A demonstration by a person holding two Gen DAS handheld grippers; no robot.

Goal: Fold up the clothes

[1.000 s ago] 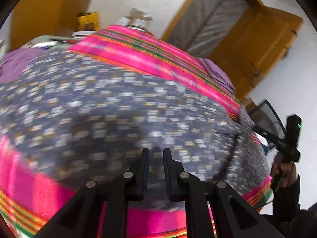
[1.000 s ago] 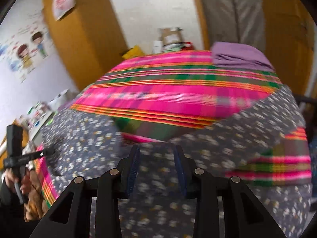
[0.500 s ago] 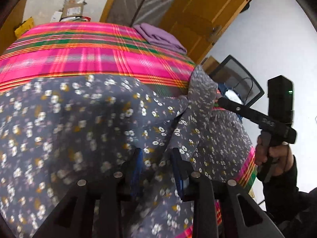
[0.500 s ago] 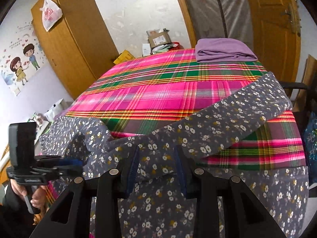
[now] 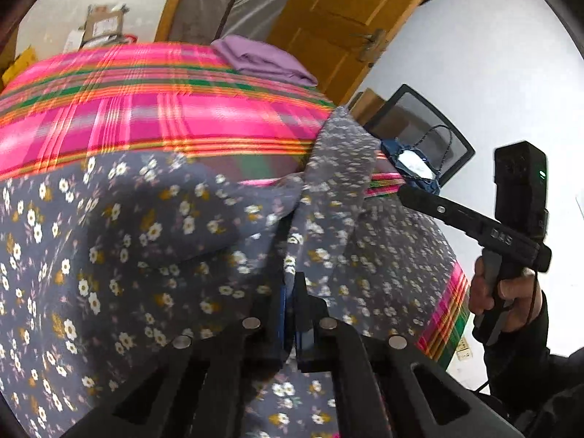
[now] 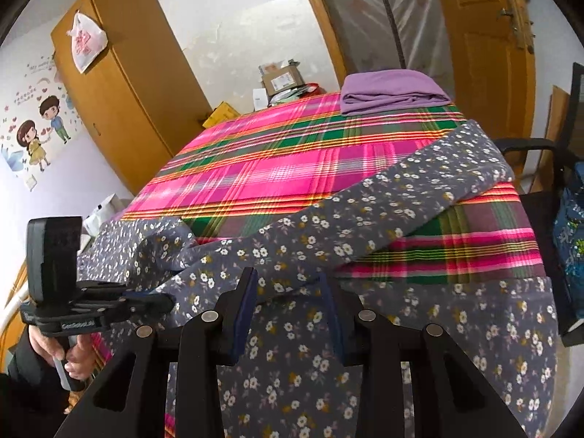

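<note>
**Left claw pinches the floral garment, right claw stands open over it**

We see the grey floral garment [image 5: 153, 241] spread over the near part of a worktop [image 6: 255, 153] covered in a pink plaid cloth, with one long strip of it reaching diagonally toward the far right corner.

From the left wrist camera we see the left claw [image 5: 290, 292] up close: its jaws have just been closing and now stand together, pinching a raised ridge of the floral fabric between them. This view also shows the right claw [image 5: 412, 193] from the side, held in the right hand [image 5: 507, 299] beyond the worktop's right edge; from here we cannot tell how its jaws stand. A dark chair [image 5: 423, 135] with a blue bag on it sits behind.

The right wrist camera settles that: the right claw [image 6: 288, 292] has its jaws apart, the garment lying beneath and between them, with neither pad pressing on it. At the left edge we see the left claw [image 6: 157, 301] from outside, its tips against a bunched fold of fabric.

Only this view shows the wooden wardrobe [image 6: 127, 84] and cartoon wall stickers [image 6: 40, 131]. A folded purple cloth [image 6: 390, 91] lies at the far corner, seen in both.
</note>
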